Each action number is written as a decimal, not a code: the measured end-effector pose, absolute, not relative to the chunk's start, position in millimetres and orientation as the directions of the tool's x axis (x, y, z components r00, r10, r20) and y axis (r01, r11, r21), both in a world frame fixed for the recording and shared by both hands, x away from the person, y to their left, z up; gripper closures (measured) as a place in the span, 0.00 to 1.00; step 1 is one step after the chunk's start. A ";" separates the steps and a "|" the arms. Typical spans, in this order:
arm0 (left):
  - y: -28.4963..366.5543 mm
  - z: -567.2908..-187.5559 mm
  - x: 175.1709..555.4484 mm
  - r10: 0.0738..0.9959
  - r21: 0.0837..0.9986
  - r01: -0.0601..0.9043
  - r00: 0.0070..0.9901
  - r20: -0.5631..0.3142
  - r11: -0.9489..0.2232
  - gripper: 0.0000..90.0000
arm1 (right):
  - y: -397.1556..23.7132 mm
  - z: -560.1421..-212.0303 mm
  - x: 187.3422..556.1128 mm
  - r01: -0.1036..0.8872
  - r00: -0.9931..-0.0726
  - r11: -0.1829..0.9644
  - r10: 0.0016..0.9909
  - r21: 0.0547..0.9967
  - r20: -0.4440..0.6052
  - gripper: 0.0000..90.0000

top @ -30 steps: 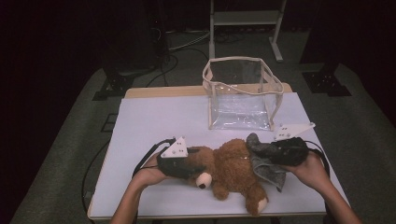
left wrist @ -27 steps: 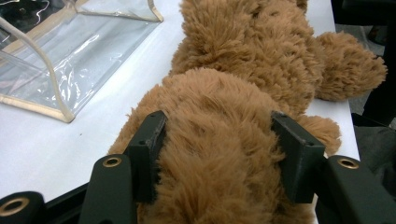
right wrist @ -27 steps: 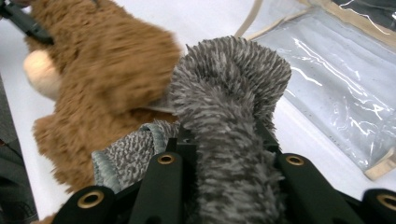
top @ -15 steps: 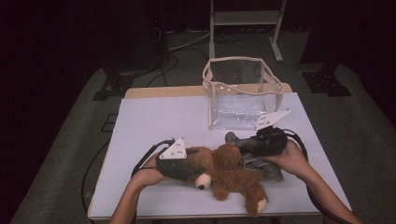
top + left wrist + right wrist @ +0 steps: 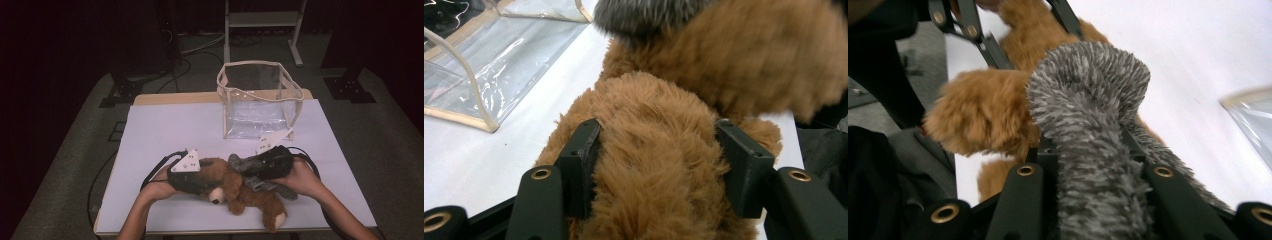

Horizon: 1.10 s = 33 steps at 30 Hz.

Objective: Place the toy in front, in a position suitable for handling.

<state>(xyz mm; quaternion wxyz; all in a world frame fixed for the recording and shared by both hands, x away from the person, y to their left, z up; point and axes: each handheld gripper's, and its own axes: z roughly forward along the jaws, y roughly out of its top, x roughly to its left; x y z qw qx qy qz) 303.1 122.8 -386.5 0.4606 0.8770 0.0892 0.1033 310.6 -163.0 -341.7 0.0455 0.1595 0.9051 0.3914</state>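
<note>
A brown teddy bear [image 5: 239,190] lies on the white table near the front edge. My left gripper [image 5: 206,180] comes in from the left and is shut on the bear's plush body [image 5: 659,150], one black jaw pressed into each side. My right gripper [image 5: 246,165] reaches in from the right and is shut on a grey fuzzy cloth [image 5: 262,184]. In the right gripper view the grey fuzzy cloth [image 5: 1088,105] sticks out past the jaws, over the bear [image 5: 983,115]. A tuft of grey fuzzy cloth [image 5: 644,15] shows above the bear in the left gripper view.
A clear plastic bag [image 5: 257,100] with cream trim stands open at the back of the table [image 5: 165,130], just behind the right gripper. The clear plastic bag [image 5: 484,65] lies to the upper left in the left gripper view. Cables trail off the table's front.
The right gripper has moved left with the grey cloth, from the bear's right side to over its middle. The left gripper has kept its hold and stayed put.
</note>
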 end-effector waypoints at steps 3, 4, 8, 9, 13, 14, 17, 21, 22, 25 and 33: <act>123.0 -386.6 302.4 0.251 0.825 0.057 0.962 0.104 -0.562 0.46 | -194.1 -343.1 306.9 0.306 -0.914 0.626 0.403 0.717 0.038 0.79; 123.0 -386.6 302.4 0.251 0.825 0.057 0.962 0.104 -0.562 0.46 | -194.1 -343.1 306.9 0.306 -0.914 0.626 0.403 0.717 0.038 0.79; 123.4 -386.5 302.4 0.243 0.825 0.052 0.964 0.106 -0.562 0.46 | -236.3 -353.8 300.2 0.367 -0.874 0.570 0.481 0.735 0.063 0.79; 123.5 -386.5 302.2 0.242 0.825 0.050 0.965 0.106 -0.562 0.46 | -243.4 -356.5 297.6 0.377 -0.867 0.557 0.493 0.740 0.071 0.79; 123.8 -386.6 301.9 0.240 0.826 0.048 0.965 0.107 -0.561 0.46 | -269.5 -365.9 287.2 0.422 -0.837 0.513 0.537 0.747 0.104 0.79; 123.8 -386.6 301.9 0.240 0.826 0.048 0.965 0.107 -0.561 0.46 | -269.5 -365.9 287.2 0.422 -0.837 0.513 0.537 0.747 0.104 0.79; 123.6 -386.2 301.3 0.237 0.824 0.042 0.965 0.113 -0.565 0.46 | -289.3 -371.5 280.4 0.458 -0.814 0.468 0.563 0.756 0.146 0.79; 123.1 -385.8 301.2 0.234 0.820 0.038 0.965 0.119 -0.572 0.46 | -289.4 -365.1 280.4 0.448 -0.817 0.455 0.558 0.770 0.146 0.79; 123.1 -385.7 301.1 0.234 0.819 0.038 0.965 0.119 -0.573 0.46 | -289.4 -365.1 280.4 0.448 -0.817 0.455 0.558 0.770 0.146 0.79; 123.1 -385.7 301.3 0.233 0.819 0.037 0.965 0.120 -0.573 0.46 | -279.7 -358.3 286.4 0.423 -0.831 0.466 0.542 0.777 0.127 0.79; 122.8 -385.6 300.9 0.231 0.818 0.033 0.965 0.122 -0.574 0.46 | -235.9 -350.5 311.4 0.369 -0.876 0.501 0.470 0.783 0.113 0.79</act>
